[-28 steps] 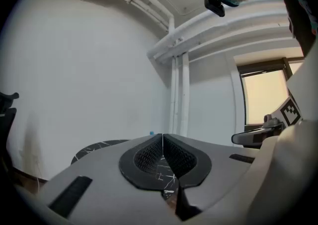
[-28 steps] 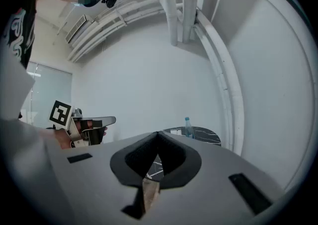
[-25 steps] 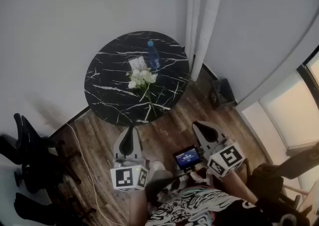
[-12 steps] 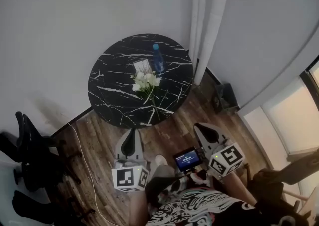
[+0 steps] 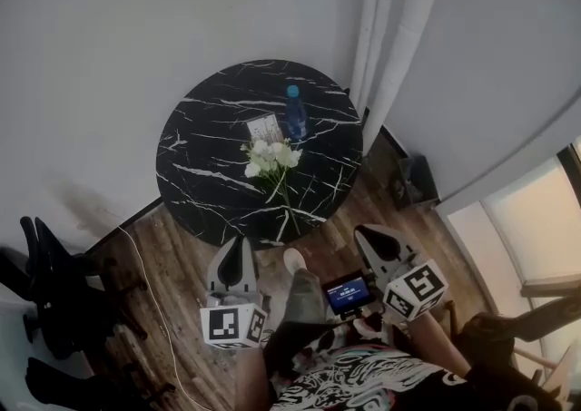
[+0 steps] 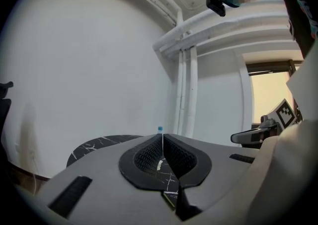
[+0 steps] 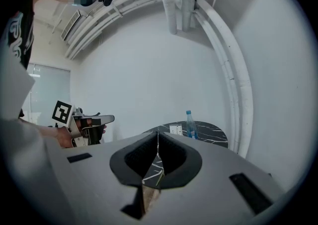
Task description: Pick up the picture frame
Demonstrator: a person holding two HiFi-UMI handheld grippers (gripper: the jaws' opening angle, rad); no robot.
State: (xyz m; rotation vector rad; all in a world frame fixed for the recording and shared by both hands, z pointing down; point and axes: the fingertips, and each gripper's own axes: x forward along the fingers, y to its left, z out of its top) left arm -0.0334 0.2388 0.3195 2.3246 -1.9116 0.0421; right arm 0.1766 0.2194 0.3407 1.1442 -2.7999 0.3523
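Observation:
A small white picture frame [image 5: 266,128] stands on the round black marble table [image 5: 209,119], beside a blue water bottle [image 5: 294,112]; in the right gripper view the picture frame [image 7: 176,129] shows small at the table's far side. White flowers [image 5: 270,156] lie in front of it. My left gripper [image 5: 239,250] hovers over the floor just short of the table's near edge, shut and empty. My right gripper [image 5: 376,241] is off the table's near right side, also shut with nothing held.
A white pipe column [image 5: 399,46] runs up the wall right of the table. A dark office chair [image 5: 50,300] stands at the left, a cable [image 5: 150,296] trails on the wooden floor, and a dark box [image 5: 413,181] sits by the wall at right.
Both grippers and the view have advanced toward the table; the table now sits closer to the grippers. A foot has stepped forward between them. Both stay shut.

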